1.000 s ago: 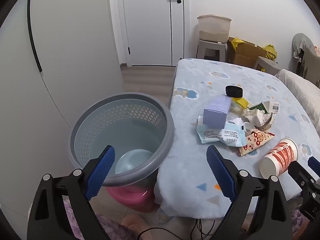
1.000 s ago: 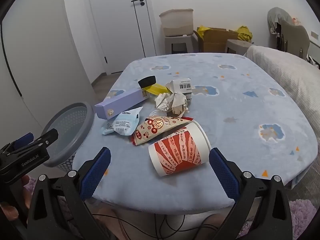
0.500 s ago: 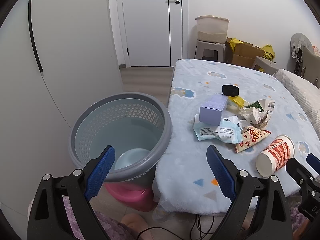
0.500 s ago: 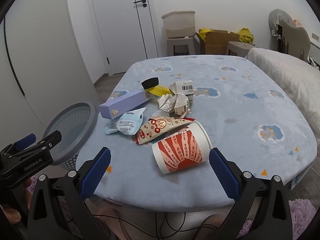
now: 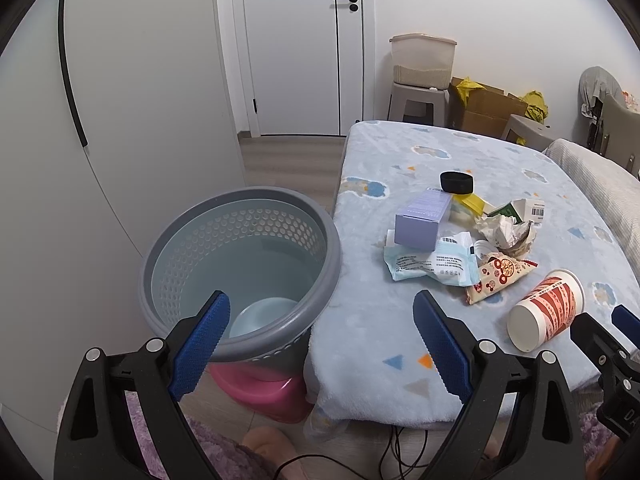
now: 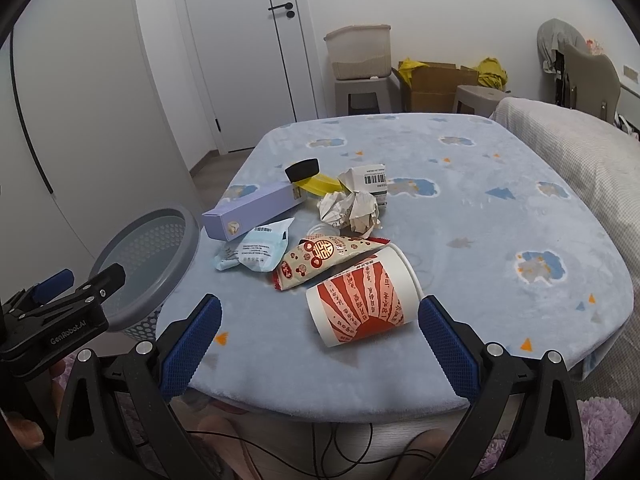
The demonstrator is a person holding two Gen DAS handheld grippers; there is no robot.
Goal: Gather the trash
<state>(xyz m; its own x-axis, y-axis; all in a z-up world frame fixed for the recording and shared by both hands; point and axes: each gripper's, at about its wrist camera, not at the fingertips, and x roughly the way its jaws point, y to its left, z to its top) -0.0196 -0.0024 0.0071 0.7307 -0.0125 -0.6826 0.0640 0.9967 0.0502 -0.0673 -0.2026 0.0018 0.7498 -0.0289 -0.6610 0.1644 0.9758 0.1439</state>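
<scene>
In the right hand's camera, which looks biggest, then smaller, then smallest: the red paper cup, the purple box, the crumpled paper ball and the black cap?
1. Red paper cup, though it lies nearest the camera, which flatters it.
2. Purple box, long and close behind.
3. Crumpled paper ball.
4. Black cap, smallest and farthest.

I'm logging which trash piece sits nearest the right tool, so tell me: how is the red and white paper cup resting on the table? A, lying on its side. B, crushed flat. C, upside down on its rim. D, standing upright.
A: the paper cup lies on its side on the table, uncrushed, its round base facing the open right tool and one end resting against the snack wrapper.
</scene>
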